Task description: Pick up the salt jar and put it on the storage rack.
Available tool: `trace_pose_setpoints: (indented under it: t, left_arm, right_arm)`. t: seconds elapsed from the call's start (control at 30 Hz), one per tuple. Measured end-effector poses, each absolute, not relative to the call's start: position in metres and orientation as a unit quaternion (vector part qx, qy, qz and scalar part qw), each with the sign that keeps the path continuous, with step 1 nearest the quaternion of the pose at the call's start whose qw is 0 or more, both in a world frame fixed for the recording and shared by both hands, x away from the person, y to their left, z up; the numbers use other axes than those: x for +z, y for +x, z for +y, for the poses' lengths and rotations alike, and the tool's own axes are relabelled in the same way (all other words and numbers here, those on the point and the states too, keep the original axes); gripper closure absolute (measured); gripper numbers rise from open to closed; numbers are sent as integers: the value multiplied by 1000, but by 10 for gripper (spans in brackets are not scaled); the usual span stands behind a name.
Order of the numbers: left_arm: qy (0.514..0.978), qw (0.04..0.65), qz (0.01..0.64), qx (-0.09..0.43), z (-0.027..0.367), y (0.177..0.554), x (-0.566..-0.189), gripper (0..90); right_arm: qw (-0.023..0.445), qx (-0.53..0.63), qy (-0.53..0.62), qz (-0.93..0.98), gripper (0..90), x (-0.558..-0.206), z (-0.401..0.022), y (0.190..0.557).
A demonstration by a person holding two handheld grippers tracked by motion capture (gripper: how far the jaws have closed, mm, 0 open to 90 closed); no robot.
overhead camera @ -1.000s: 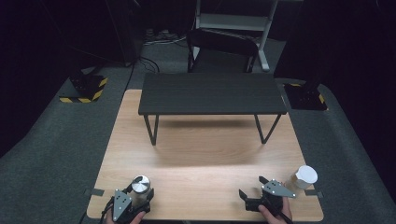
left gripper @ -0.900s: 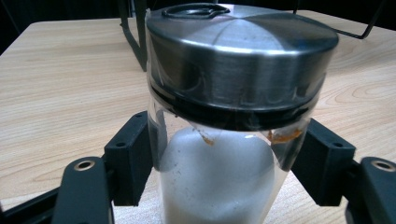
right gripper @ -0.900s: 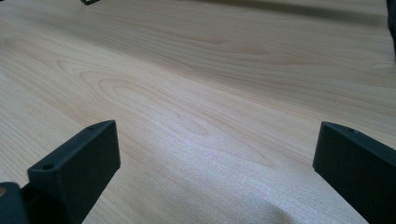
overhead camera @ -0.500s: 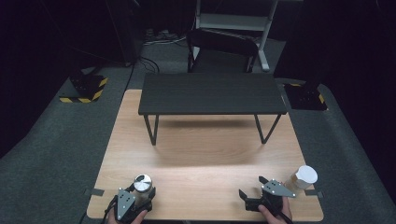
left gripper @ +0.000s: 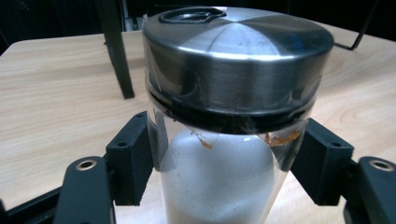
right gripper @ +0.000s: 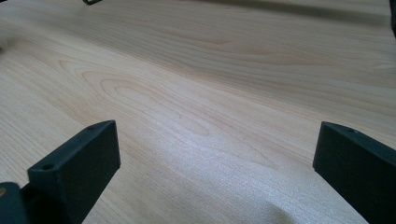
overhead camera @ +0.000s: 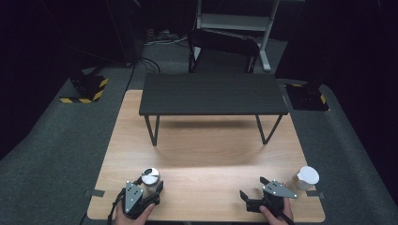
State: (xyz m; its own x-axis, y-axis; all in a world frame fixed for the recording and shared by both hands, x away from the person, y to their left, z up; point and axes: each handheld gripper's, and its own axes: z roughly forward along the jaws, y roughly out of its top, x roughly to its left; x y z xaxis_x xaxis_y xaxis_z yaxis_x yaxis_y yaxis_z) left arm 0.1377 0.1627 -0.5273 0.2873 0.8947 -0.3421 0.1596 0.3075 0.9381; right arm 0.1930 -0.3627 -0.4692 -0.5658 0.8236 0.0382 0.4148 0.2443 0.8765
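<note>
Two jars on the table [overhead camera: 202, 159], both near its front edge. Left gripper [overhead camera: 141, 193] pinches the steel-lidded jar [left gripper: 224, 140] below its lid; the grasp looks made, so a lift seems next. Right gripper [overhead camera: 256, 200] spread, empty, beside the white-capped jar [overhead camera: 305, 179]. Jar bases cut off; contents unclear.

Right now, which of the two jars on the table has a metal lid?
The jar between the left gripper's jaws, at the table's near left. The other jar, beside the right gripper, has a white lid.
</note>
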Motion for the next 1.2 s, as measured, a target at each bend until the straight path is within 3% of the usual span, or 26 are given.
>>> trace_pose_setpoints:
  t: [0.57,1.2]
  left_arm:
    - [490,636,523,287,127,186,-520,310]
    - [477,656,500,302,115,215,-470,311]
  right_arm:
    - [222,461,411,754,5,-470,-364,193]
    - [223,462,410,754,5,-470,-364,193]
